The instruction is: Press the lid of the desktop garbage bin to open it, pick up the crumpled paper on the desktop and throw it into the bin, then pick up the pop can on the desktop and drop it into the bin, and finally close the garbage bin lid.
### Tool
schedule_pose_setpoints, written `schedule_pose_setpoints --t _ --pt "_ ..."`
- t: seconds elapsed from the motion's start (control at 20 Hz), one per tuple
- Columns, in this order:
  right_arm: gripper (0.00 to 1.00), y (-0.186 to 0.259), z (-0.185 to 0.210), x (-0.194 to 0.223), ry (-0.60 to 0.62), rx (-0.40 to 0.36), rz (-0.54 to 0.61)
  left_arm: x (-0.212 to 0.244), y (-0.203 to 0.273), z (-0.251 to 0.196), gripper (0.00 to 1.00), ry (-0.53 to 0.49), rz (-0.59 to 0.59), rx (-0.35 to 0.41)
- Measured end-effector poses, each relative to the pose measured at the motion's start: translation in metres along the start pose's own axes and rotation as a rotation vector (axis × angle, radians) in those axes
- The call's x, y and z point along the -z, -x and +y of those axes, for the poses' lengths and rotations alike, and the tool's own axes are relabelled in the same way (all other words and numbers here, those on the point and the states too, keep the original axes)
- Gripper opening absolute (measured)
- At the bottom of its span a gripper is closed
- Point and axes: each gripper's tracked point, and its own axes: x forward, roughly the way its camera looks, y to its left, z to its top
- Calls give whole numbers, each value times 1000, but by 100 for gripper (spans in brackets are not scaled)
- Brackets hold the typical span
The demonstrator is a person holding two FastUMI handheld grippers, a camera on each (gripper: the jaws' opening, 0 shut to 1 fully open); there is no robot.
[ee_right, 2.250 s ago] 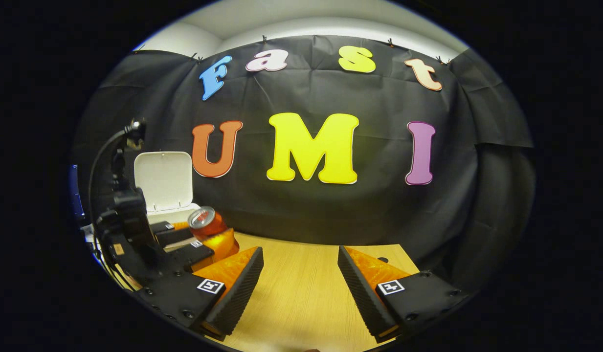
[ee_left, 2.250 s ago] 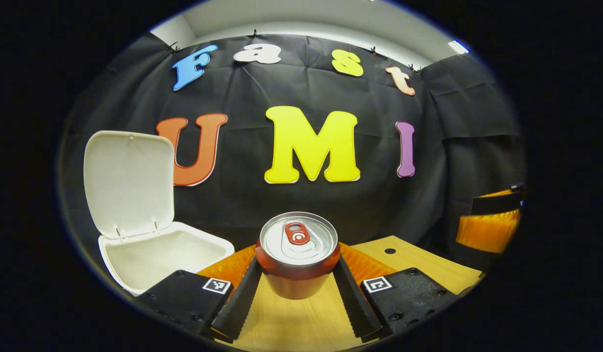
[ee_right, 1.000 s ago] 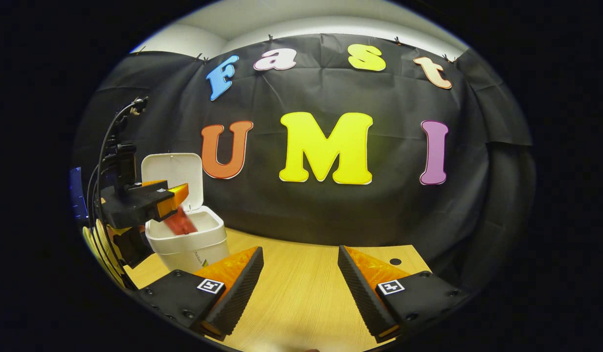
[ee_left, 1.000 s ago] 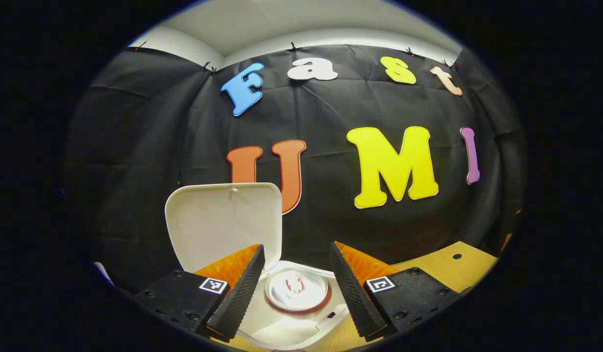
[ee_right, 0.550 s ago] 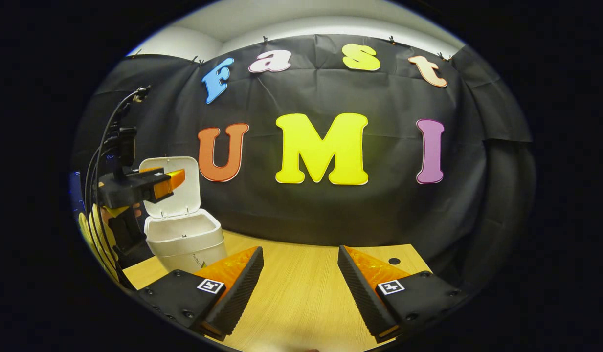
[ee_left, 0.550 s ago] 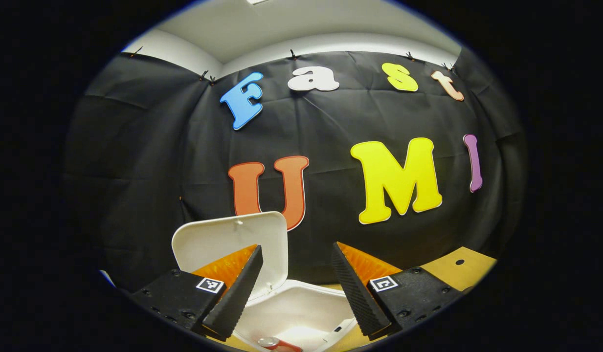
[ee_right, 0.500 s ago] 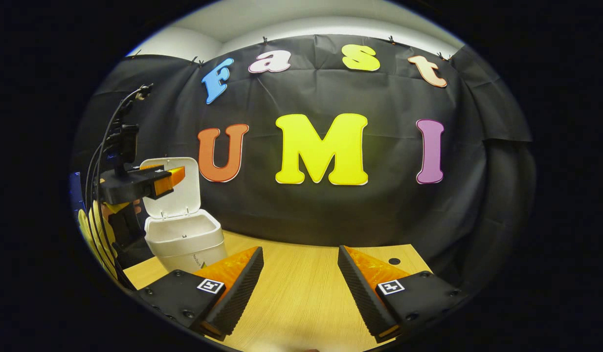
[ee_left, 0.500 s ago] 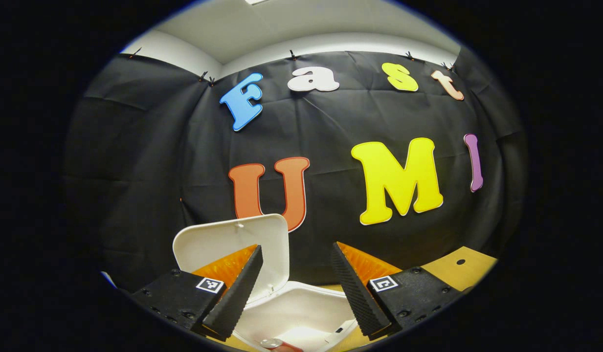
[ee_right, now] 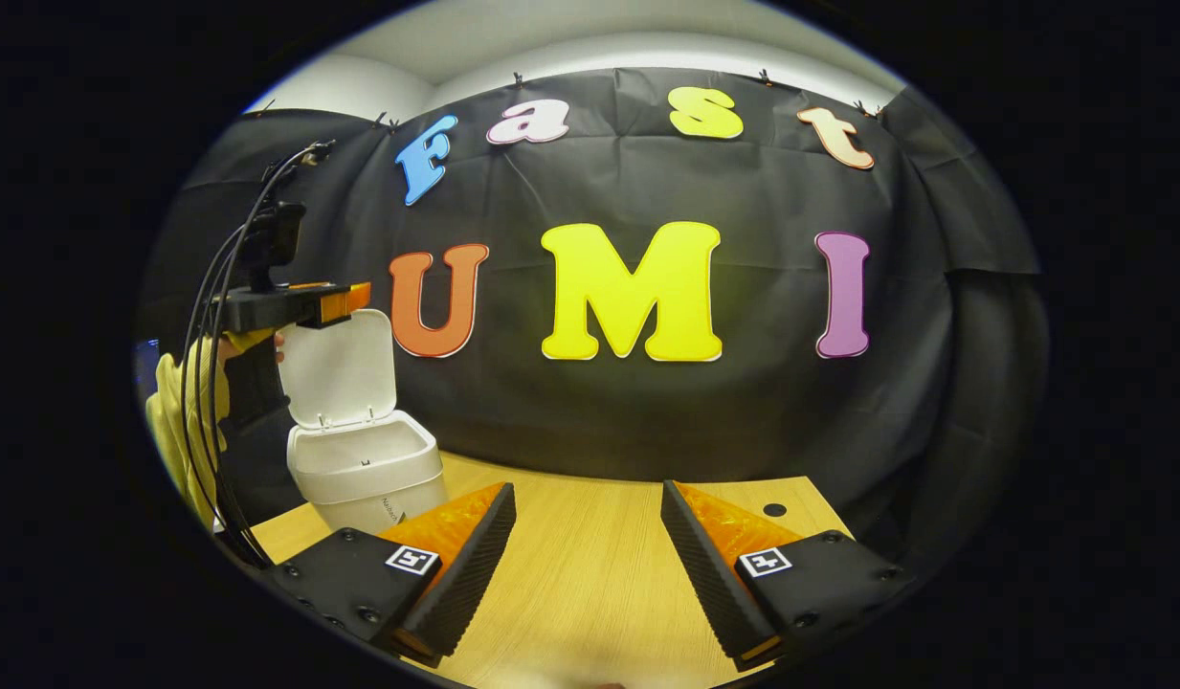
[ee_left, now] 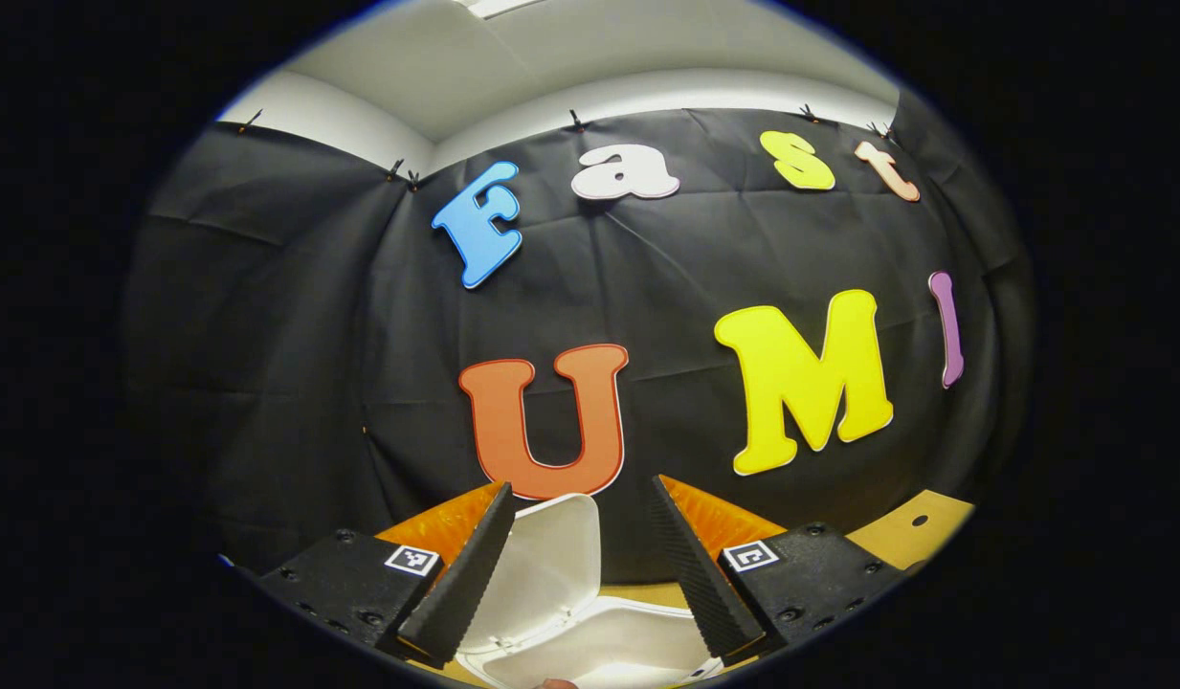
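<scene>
The white garbage bin (ee_right: pixel 365 474) stands at the desk's left end with its lid (ee_right: pixel 339 371) tipped up and back. In the left gripper view the lid (ee_left: pixel 549 566) and the bin's open mouth (ee_left: pixel 604 649) lie below my left gripper (ee_left: pixel 575 550), which is open and holds nothing. In the right gripper view that left gripper (ee_right: pixel 345 301) hovers just above the lid's top edge, held by a hand in a yellow sleeve (ee_right: pixel 180 411). My right gripper (ee_right: pixel 588 550) is open over the wooden desk (ee_right: pixel 590 584), to the right of the bin. The bin's inside is hidden.
Black cables (ee_right: pixel 216 364) trail from the left gripper down the left side. A small dark hole (ee_right: pixel 774 510) marks the desk near its far right corner. The black cloth wall stands close behind the bin.
The left gripper carried the can over the bin and let it go; the can dropped inside. Since then the left gripper has risen, open, to the lid's top edge. The right gripper stayed put.
</scene>
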Motion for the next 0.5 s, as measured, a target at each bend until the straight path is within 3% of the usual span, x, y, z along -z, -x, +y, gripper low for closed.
schedule_pose_setpoints --t 0.35,0.5 --pt "98 -3 -5 4 -30 6 10 10 -22 49 92 138 65 -89" --pt "98 -4 0 1 -7 -1 2 17 -27 54 93 143 96 -101"
